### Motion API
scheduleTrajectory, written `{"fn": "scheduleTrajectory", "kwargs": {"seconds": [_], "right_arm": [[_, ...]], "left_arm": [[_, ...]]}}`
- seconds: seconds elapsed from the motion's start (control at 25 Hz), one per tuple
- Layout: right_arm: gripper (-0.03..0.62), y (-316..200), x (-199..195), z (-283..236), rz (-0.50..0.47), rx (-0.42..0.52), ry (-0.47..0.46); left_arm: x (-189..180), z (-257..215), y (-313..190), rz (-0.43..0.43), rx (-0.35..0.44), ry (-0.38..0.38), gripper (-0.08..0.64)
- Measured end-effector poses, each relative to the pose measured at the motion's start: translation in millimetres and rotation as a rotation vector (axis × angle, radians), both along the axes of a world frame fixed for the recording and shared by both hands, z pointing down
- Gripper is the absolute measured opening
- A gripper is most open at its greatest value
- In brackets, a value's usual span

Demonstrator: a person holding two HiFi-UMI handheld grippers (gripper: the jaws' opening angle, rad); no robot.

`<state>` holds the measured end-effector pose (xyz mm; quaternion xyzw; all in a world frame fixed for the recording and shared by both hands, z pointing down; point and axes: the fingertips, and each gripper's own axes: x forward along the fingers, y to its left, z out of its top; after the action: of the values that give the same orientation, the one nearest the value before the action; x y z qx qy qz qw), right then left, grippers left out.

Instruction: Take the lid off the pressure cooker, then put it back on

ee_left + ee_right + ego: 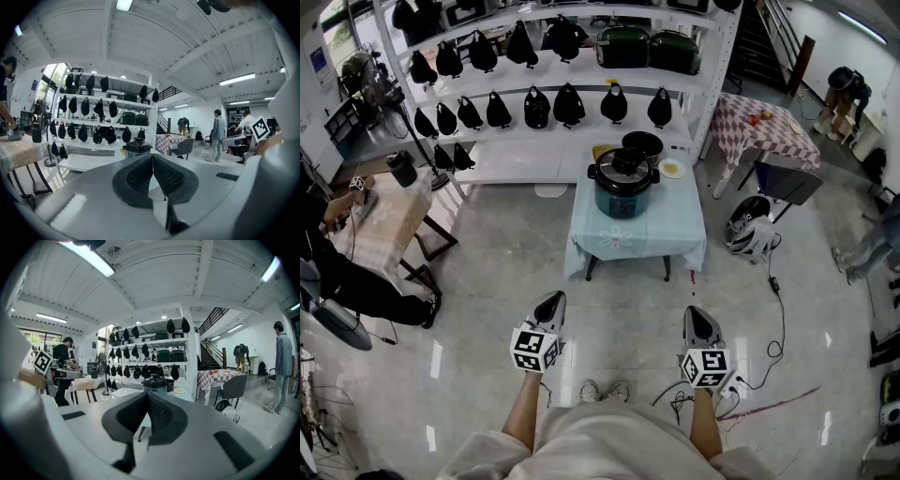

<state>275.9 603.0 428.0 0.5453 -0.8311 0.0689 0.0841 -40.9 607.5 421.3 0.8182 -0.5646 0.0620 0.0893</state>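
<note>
head view: the left claw [550, 302] and right claw [700, 316] hover over the floor, near the person. the pressure cooker [622, 192] stands on the blue-clothed table [675, 246], far ahead and well apart from both. its lid [623, 165] seems seated, though it is small here.

left gripper view: jaws pressed together, nothing between them, cooker straight ahead.

right gripper view: likewise together and empty.

the step in hand looks like the approach: walk up square to the table, open the jaws only when close, and aim for the lid's top handle.
</note>
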Motion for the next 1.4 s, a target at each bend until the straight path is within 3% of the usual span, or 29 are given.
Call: {"fn": "scheduleTrajectory", "kwargs": {"seconds": [0.32,0.44,0.48,0.52,0.56,0.68,0.88,1.4], "right_arm": [[0.002,-4,-2,-5,-0.006,0.009,0.002],[0.002,-4,-5,-8,-0.031,0.022,-0.039],[0.002,-3,-10,-8,-0.055,0.019,-0.062],[0.124,-3,-15,-7,-0.083,0.011,-0.082],[0.279,-3,-19,-6,-0.104,0.005,-0.094],[0.354,-4,-23,-4,-0.103,0.027,-0.074],[0.368,0,-30,3,-0.133,0.010,-0.053],[0.367,-3,-1,0,-0.154,0.038,-0.048]], "left_arm": [[3,-4,0,0.001,0.009,0.006,0.006],[6,-5,1,0.011,0.021,0.004,0.008],[9,-4,1,0.029,0.016,0.004,0.057],[13,-2,2,0.055,0.007,0.005,0.226],[17,0,2,0.082,-0.001,0.007,0.272],[26,2,5,0.119,0.006,0.011,0.272],[36,6,7,0.146,0.007,0.013,0.333],[67,15,4,0.144,-0.005,0.019,0.333]]}}
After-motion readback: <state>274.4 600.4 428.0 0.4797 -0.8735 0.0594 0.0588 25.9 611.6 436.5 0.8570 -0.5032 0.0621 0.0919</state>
